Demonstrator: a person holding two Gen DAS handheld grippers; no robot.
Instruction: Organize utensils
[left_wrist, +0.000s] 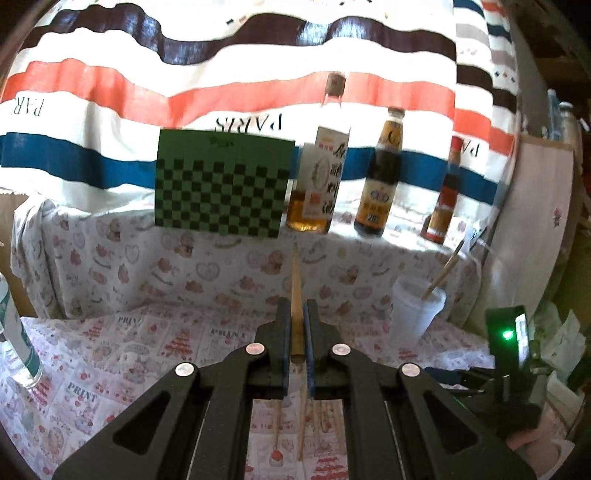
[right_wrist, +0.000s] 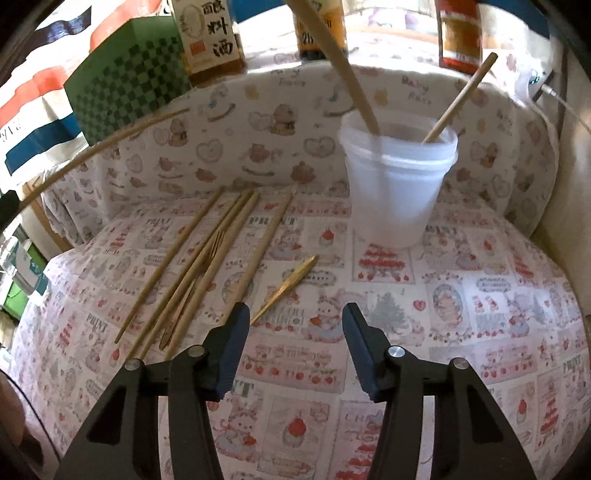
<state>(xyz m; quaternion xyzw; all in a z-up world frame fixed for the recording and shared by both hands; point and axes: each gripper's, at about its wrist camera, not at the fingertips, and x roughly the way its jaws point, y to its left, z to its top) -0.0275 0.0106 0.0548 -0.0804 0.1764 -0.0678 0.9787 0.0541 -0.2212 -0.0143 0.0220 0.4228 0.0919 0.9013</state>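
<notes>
My left gripper (left_wrist: 295, 306) is shut on a wooden chopstick (left_wrist: 295, 273) that sticks straight out ahead, above the printed cloth. Beneath its jaws more chopsticks (left_wrist: 302, 417) lie on the cloth. A white plastic cup (left_wrist: 417, 310) stands to the right with a chopstick in it. In the right wrist view the cup (right_wrist: 397, 184) holds two chopsticks (right_wrist: 343, 62). Several loose chopsticks (right_wrist: 207, 266) and a small golden utensil (right_wrist: 286, 290) lie left of it. My right gripper (right_wrist: 295, 310) is open over bare cloth, with the golden utensil's end beside its left finger.
A green checkered box (left_wrist: 221, 184) and three sauce bottles (left_wrist: 376, 181) stand on the raised ledge behind, against a striped cloth. A clear bottle (left_wrist: 14, 332) stands at the far left. The other gripper's body with a green light (left_wrist: 508, 334) is at the right.
</notes>
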